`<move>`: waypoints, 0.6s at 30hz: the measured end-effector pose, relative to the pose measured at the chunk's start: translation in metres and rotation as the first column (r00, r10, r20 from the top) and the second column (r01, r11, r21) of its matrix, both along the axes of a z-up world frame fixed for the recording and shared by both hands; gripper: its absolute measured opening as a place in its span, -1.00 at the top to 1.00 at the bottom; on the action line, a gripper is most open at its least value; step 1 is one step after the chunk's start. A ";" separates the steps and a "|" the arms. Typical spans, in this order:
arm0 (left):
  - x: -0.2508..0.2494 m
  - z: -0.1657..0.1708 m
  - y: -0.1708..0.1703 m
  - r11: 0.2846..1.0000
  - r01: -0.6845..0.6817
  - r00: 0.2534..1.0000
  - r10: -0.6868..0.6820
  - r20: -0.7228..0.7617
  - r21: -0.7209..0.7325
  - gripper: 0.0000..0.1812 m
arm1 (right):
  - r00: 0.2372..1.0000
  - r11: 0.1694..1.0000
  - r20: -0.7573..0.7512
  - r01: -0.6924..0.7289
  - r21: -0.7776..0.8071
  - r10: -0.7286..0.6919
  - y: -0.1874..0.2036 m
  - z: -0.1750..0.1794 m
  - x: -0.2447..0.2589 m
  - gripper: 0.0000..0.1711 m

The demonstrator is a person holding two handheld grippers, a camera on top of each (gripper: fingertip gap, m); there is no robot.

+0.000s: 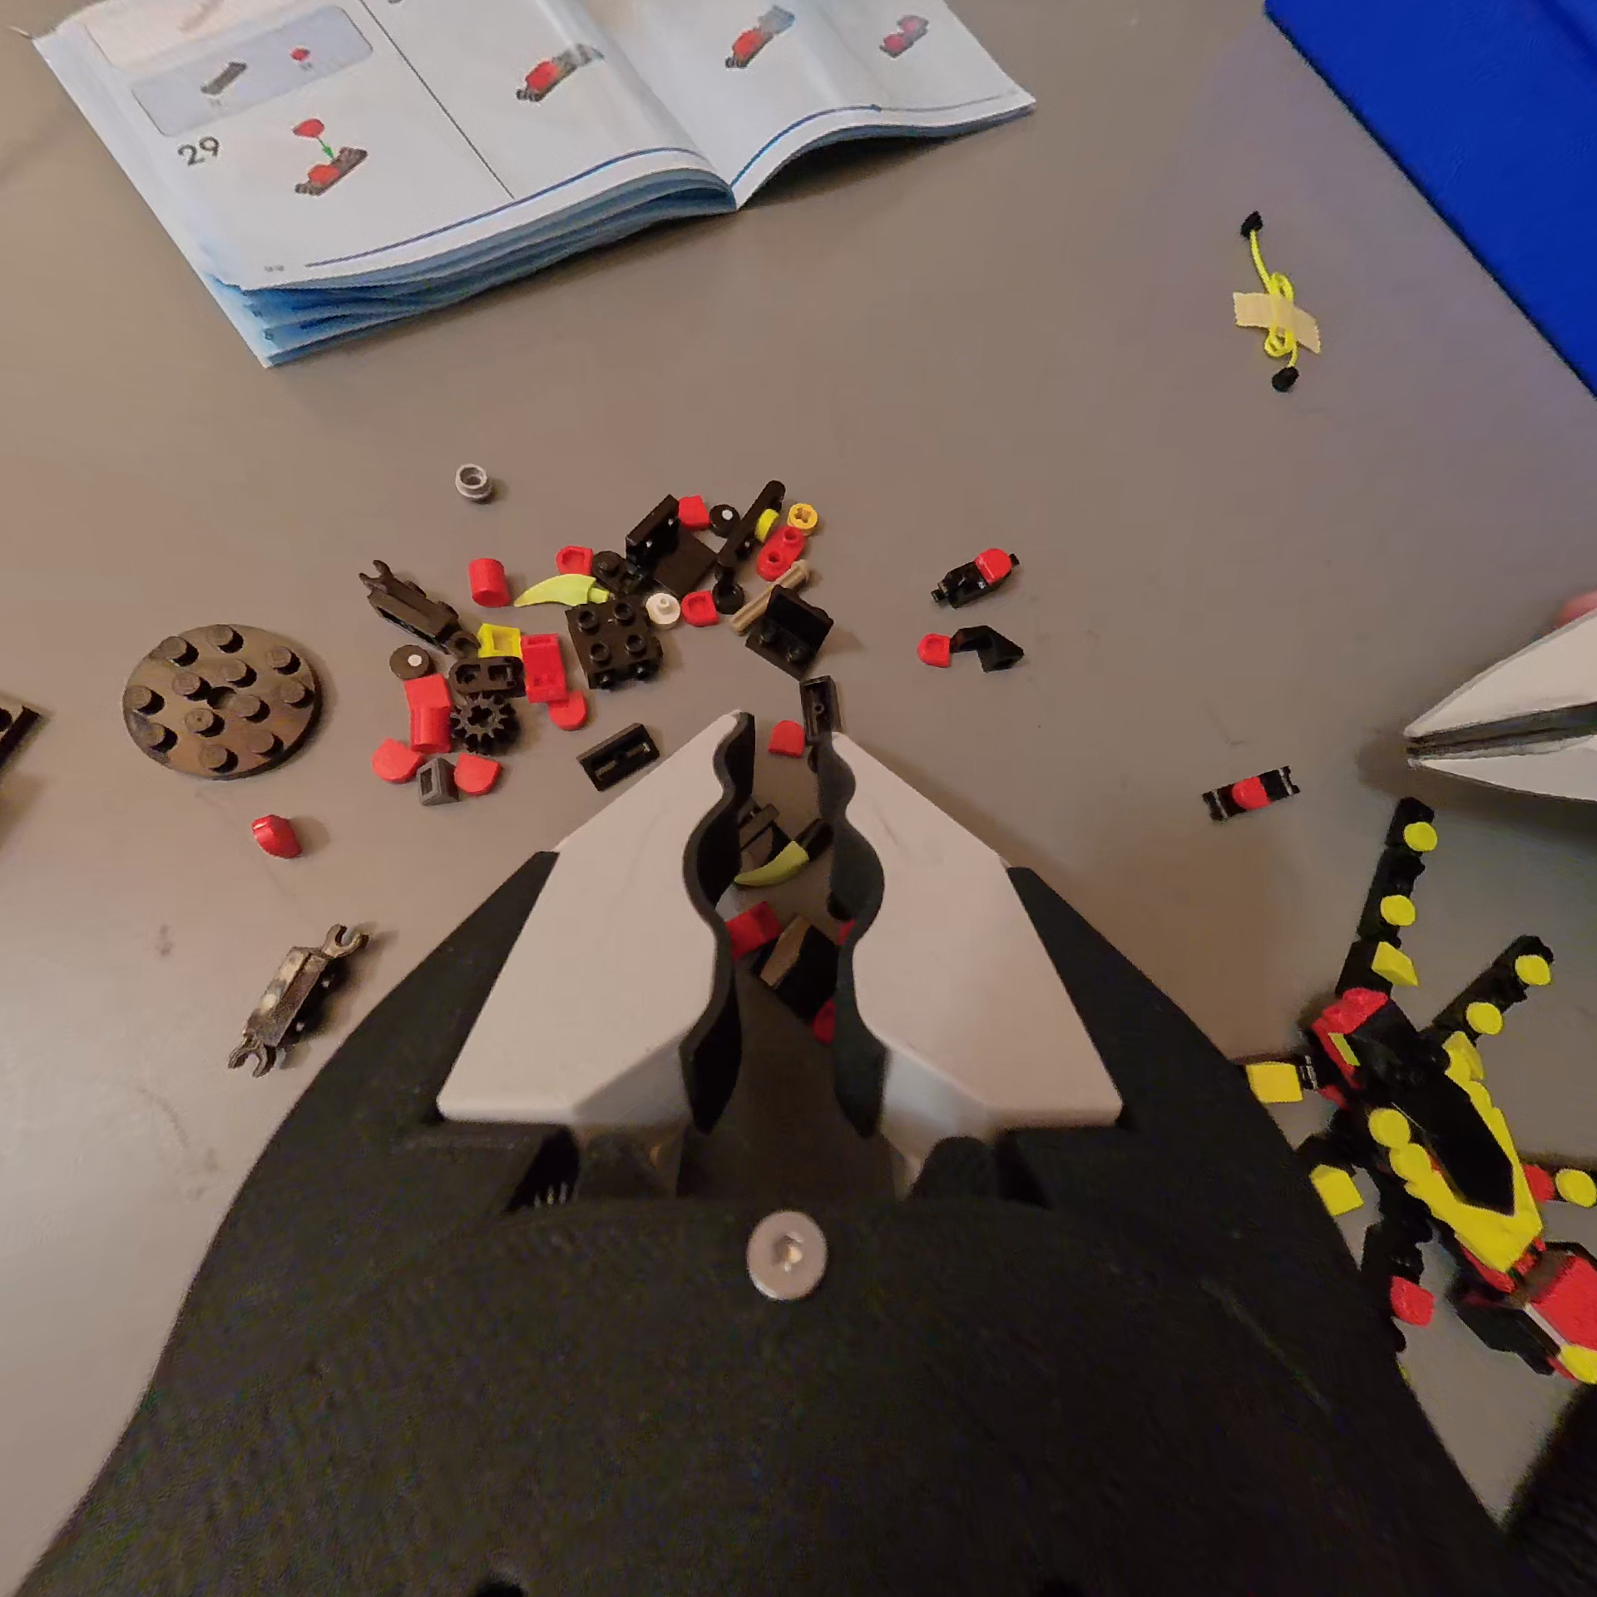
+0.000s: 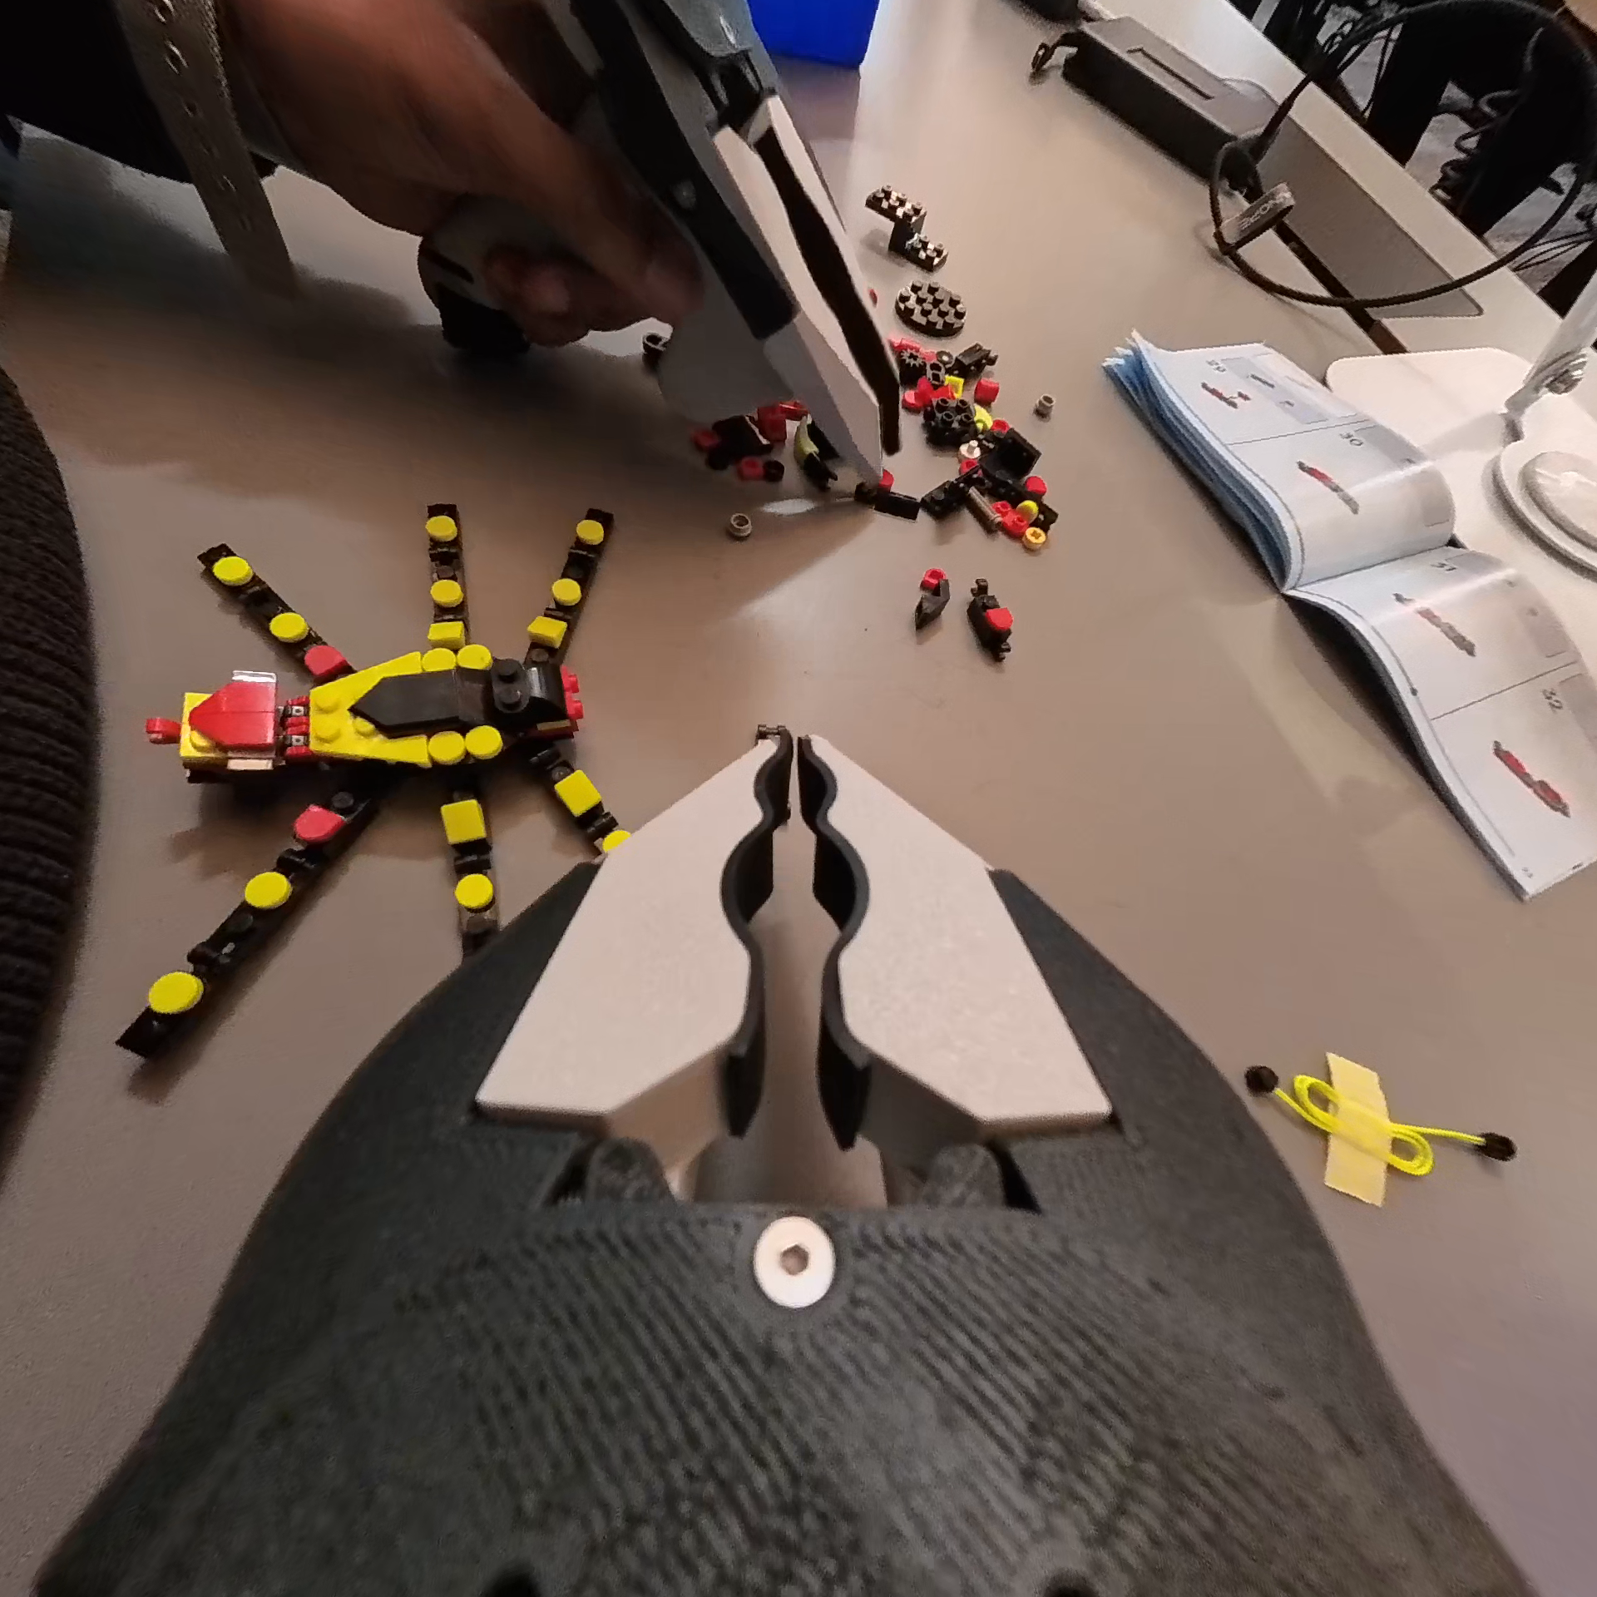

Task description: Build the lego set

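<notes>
- Resting on the bench [image 2: 1123, 821]: spider model [image 2: 389, 717], loose bricks [image 1: 605, 622].
- Left hand-held gripper [image 1: 782, 734]: parted over the bricks.
- Right hand-held gripper [image 2: 793, 750]: clamped on a small black piece [image 2: 772, 732].

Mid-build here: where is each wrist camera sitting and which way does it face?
Left wrist view: above left gripper, looking down on the loose brick pile; own fingers show.
Right wrist view: behind right gripper, low over the grey table; the hand on the left gripper shows.
Shared: pile, yellow-black spider model, open instruction booklet.
</notes>
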State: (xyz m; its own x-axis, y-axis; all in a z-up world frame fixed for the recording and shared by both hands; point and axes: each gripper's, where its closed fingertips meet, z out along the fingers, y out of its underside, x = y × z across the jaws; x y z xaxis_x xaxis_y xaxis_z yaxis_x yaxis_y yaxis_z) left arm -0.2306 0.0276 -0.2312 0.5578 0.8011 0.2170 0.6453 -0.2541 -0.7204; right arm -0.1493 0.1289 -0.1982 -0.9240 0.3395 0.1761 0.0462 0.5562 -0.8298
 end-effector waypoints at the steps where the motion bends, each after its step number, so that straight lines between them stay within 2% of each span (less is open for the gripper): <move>1: 0.000 -0.001 -0.001 1.000 -0.004 1.000 0.004 0.005 -0.005 0.87 | 1.000 1.000 -0.001 0.000 0.002 0.000 0.000 0.000 0.000 1.00; 18: 0.004 0.000 0.001 1.000 0.023 1.000 -0.024 0.020 0.020 1.00 | 1.000 1.000 -0.023 -0.007 0.028 0.008 -0.001 0.002 0.003 1.00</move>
